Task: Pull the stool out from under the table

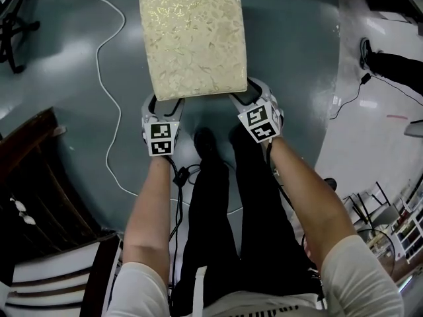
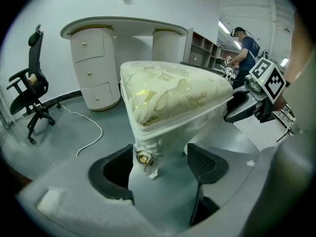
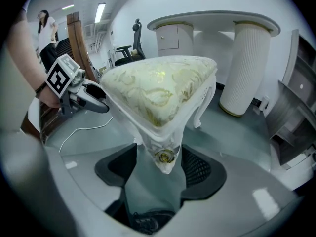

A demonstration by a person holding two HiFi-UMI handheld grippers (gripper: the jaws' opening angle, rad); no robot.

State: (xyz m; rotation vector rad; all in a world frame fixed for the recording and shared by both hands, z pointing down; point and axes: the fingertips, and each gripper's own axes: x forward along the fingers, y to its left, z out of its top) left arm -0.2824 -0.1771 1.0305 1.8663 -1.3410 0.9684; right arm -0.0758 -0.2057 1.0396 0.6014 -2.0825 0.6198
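The stool point(image 1: 192, 38) has a cream and gold patterned cushion and white carved legs, and stands on the grey floor in front of me, apart from the white dressing table point(image 2: 123, 26). My left gripper point(image 1: 165, 107) is at its near left corner. In the left gripper view that corner point(image 2: 144, 157) lies between the jaws of the left gripper point(image 2: 163, 167), with a gap beside the right pad. My right gripper point(image 1: 248, 94) is at the near right corner. There the carved corner point(image 3: 165, 157) sits between the parted jaws of the right gripper point(image 3: 160, 169).
A white cable point(image 1: 106, 78) trails over the floor to the left. A black office chair point(image 2: 32, 90) stands left of the table. A dark wooden chair point(image 1: 39, 177) is at my lower left. Another person's legs point(image 1: 390, 61) are at the far right.
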